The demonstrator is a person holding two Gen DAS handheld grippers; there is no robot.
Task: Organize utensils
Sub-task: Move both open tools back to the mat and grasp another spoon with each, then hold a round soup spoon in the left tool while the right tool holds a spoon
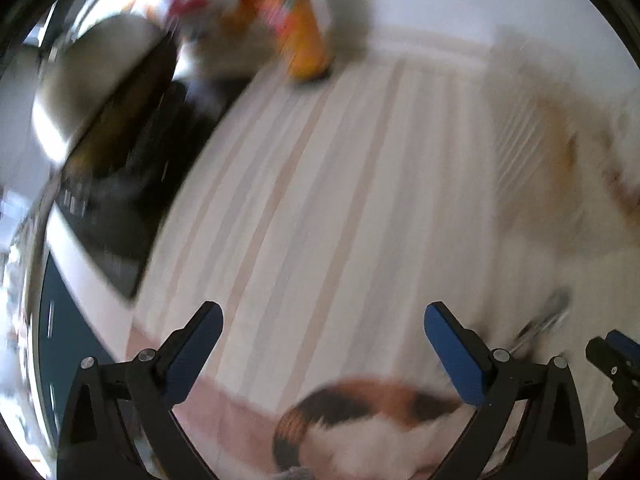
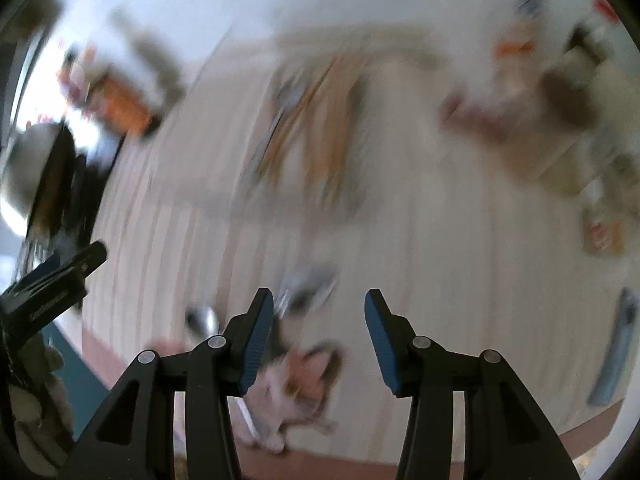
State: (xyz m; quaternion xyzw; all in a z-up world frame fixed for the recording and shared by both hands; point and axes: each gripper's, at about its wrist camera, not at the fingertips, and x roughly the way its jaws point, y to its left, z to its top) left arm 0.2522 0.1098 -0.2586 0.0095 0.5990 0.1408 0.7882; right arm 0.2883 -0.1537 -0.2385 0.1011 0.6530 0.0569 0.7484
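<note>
Both views are blurred by motion. My left gripper [image 1: 323,322] is open and empty above a striped cloth [image 1: 320,184]. A metal utensil [image 1: 544,320] lies on the cloth to its right. My right gripper [image 2: 319,312] is open and empty. Just beyond its left finger lie blurred metal utensils [image 2: 308,280], and a spoon [image 2: 204,320] lies further left. A wooden utensil tray [image 2: 320,120] holding several utensils sits at the far middle of the cloth. The right gripper shows at the left wrist view's right edge [image 1: 616,356]. The left gripper shows at the right wrist view's left edge [image 2: 56,280].
A cat picture is printed on the cloth's near edge [image 1: 360,420]. A black stovetop [image 1: 132,168] with a metal pot [image 1: 88,80] lies left. An orange carton [image 1: 308,40] stands at the back. Bottles and packets [image 2: 560,100] crowd the far right. A blue-grey object [image 2: 616,356] lies at the right.
</note>
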